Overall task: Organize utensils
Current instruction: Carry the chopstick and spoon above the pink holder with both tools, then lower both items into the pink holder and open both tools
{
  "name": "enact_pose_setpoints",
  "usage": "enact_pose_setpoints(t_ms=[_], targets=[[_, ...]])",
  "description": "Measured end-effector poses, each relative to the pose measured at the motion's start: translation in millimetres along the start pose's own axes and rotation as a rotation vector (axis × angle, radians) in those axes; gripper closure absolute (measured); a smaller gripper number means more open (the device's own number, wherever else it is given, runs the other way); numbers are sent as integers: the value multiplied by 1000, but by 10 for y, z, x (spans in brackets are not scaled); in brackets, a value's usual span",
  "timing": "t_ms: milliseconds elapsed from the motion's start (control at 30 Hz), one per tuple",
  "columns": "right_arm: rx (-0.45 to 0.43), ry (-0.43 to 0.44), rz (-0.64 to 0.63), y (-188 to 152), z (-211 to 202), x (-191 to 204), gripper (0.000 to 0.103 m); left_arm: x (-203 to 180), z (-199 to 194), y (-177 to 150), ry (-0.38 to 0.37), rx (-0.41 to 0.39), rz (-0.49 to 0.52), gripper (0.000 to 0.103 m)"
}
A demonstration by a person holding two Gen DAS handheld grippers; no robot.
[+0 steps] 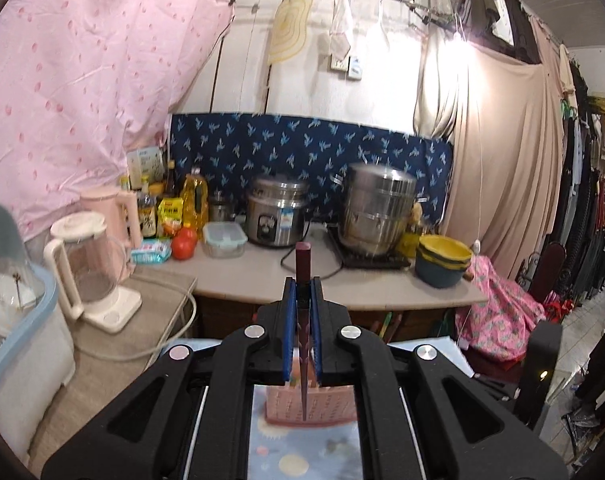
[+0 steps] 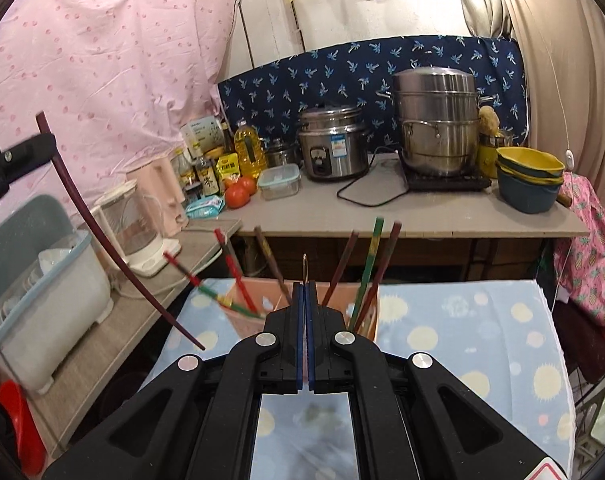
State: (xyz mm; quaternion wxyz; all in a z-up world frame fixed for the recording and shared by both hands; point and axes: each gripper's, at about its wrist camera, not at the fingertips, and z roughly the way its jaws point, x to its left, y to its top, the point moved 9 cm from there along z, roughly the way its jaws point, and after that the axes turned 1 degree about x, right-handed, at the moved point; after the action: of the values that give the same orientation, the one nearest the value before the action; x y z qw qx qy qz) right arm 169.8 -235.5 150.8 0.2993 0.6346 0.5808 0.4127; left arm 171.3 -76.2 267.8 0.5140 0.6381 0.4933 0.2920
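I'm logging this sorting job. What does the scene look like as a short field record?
left tongs: shut on dark red chopstick
right tongs: shut on a thin metallic piece, kind unclear
pink holder: on the dotted blue cloth, several chopsticks standing in it
counter behind: rice cooker, steamer pot, stacked bowls

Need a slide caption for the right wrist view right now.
Right hand-held gripper shut on a thin utensil before the pink holder of chopsticks.
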Motion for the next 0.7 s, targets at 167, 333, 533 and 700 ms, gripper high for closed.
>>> enact_pose_setpoints(t_ms=[167,333,533,700], targets=[[-16,-2,24,245,214,-61,101,-84,206,297,-10,-49,-2,96],[-9,2,31,321,452,-58,101,-14,505,296,3,-40,-25,96],[42,6,8,225,798,4,101,144,883,23,25,32,-41,96],[82,0,1,80,994,17,101,223,1103,-191,42,80,-38,96]])
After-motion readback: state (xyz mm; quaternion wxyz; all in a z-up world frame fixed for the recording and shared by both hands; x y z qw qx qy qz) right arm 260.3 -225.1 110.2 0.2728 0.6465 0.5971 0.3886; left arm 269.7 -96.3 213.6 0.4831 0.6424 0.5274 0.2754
